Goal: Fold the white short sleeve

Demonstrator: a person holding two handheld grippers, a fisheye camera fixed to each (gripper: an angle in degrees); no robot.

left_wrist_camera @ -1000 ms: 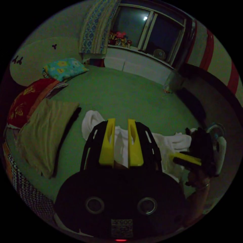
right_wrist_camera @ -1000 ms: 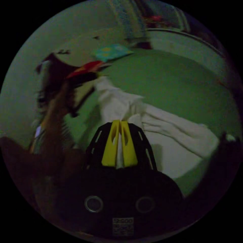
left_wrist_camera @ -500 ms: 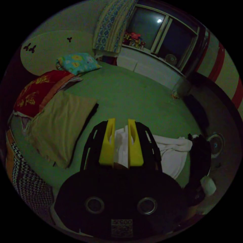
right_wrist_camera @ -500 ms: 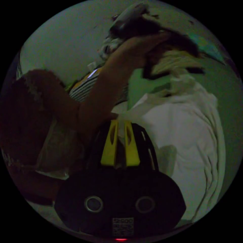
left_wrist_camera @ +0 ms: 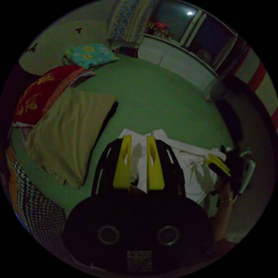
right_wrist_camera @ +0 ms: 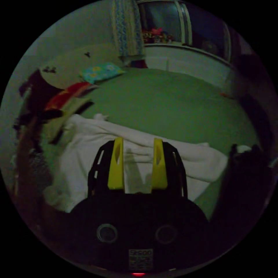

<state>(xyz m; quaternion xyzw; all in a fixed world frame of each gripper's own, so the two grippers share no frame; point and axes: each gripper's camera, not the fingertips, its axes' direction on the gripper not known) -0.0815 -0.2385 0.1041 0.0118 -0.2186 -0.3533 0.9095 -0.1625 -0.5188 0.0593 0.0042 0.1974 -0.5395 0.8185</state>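
Soft matt cloth shirt, wrinkled; green sheet smooth.

My left gripper sits at the lower centre of the left gripper view, its yellow jaws parted by a narrow gap with white cloth between them (whether they press on it I cannot tell). At the right edge of that same view I see my right gripper, held in my hand, forearm running down toward the lower right. In the right gripper view, my right gripper fills the lower centre, jaws spread wide apart and holding nothing.
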